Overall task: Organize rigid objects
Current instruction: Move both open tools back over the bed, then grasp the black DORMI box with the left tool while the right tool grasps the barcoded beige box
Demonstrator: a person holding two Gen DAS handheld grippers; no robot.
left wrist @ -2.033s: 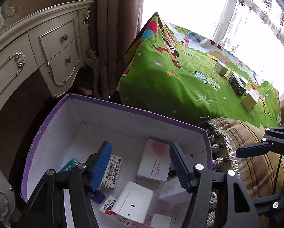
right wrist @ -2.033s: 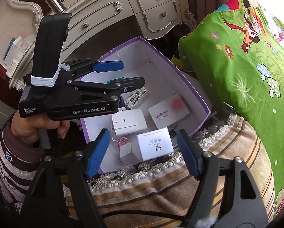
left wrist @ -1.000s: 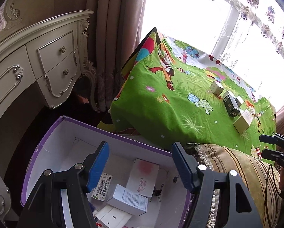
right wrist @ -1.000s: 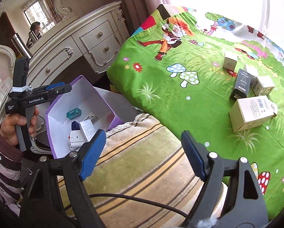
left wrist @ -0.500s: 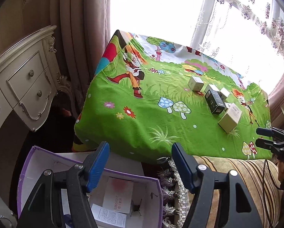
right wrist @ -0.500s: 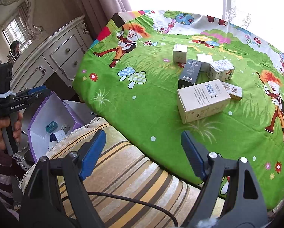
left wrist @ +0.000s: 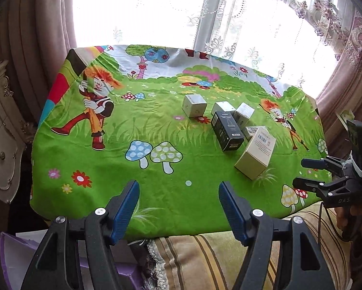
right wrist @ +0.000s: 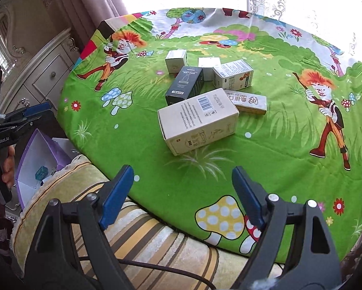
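Several small boxes lie clustered on the green cartoon cloth [right wrist: 156, 130]. A big beige box [right wrist: 197, 122] lies nearest; it also shows in the left wrist view [left wrist: 256, 155]. Behind it are a black box [right wrist: 185, 84], also in the left wrist view [left wrist: 226, 130], a white cube box [right wrist: 176, 61], and other white boxes [right wrist: 232, 74]. My right gripper [right wrist: 182, 194] is open and empty above the cloth's near edge, short of the beige box. My left gripper [left wrist: 178, 204] is open and empty over the cloth's front edge. The purple storage box [right wrist: 39, 154] sits low at left.
A striped yellow cushion [right wrist: 156, 239] lies under both grippers. An ornate cream dresser [right wrist: 48, 72] stands left of the table. Curtains and a bright window [left wrist: 156, 12] are behind. The right gripper shows at the right edge of the left wrist view [left wrist: 309, 172].
Both grippers have swung up and away from the purple box toward the green cloth. The right gripper has come closer to the beige box. Both stayed open and empty.
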